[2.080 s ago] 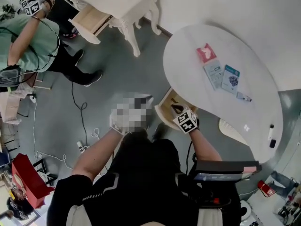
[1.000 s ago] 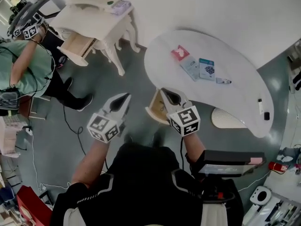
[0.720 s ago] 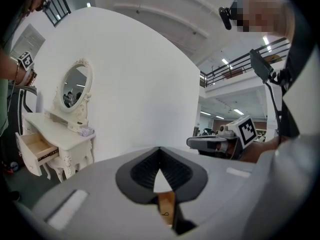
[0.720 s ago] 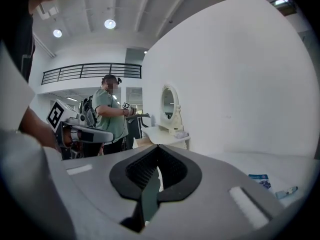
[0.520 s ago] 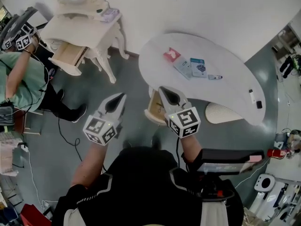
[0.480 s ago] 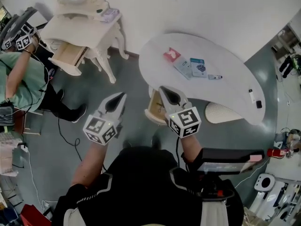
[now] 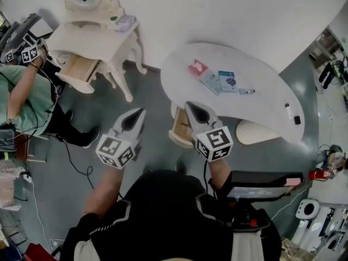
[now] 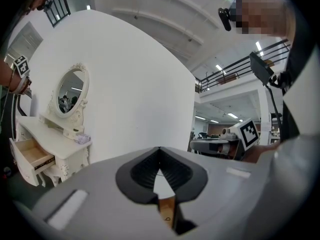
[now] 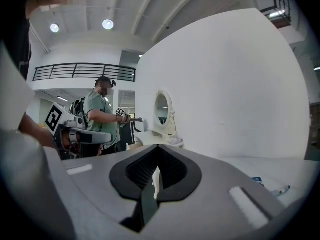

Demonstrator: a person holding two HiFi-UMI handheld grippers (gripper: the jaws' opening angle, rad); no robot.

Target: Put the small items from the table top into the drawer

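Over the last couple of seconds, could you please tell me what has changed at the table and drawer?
The right tool has lifted away from the open drawer and is now held up beside the left tool. Both are shut and empty. Nothing was picked up or released. The red packet, two cards and pen lie on the table as before, and the drawer stays open.

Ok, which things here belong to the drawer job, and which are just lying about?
Job: red packet, grey packet, blue card, small pen-like item, all on the white table; open drawer beneath it.
Not the job: dressing table, other person.
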